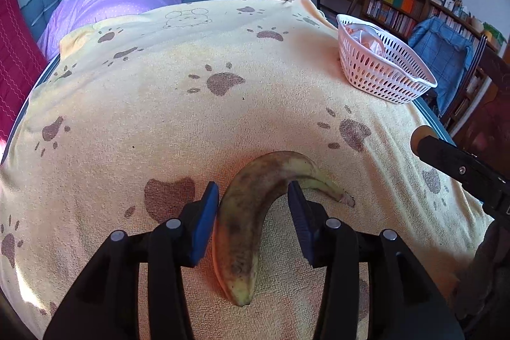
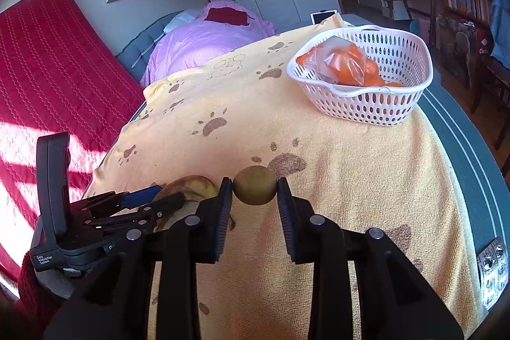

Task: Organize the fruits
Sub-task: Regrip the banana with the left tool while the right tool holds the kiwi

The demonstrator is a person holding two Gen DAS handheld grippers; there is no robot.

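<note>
The left gripper (image 1: 253, 195) sits low over the yellow paw-print towel (image 1: 178, 104) with its blue pads spread to either side of the banana (image 1: 245, 222). The left pad is touching or just short of the peel, while the right pad stands clear in the hollow of the banana's curve, so nothing is pinched yet. The banana lies flat on the towel, its blunt end toward the camera and its stem (image 1: 346, 198) curling off to the right. To take it well, I judge the fingers should drop a little more so the pads bracket the thick middle of the fruit, not the tapering neck, then close gently: the peel is brown and blotched, so the flesh is probably soft and a hard squeeze could bruise or split it. Because the fruit is curved, a grip across the fattest part should keep it from swinging when lifted. Just beside, the right gripper (image 2: 255, 190) is pressed onto a small round greenish-brown fruit (image 2: 255, 185), held clear of the towel at the fingertips; it is best kept steady so the two tools do not knock together. Further off, near the towel's far right edge, stands the white perforated basket (image 2: 376, 107), already holding a clear bag of orange fruits (image 2: 350, 66). That looks like the place for both pieces, with room left on its open side.
</note>
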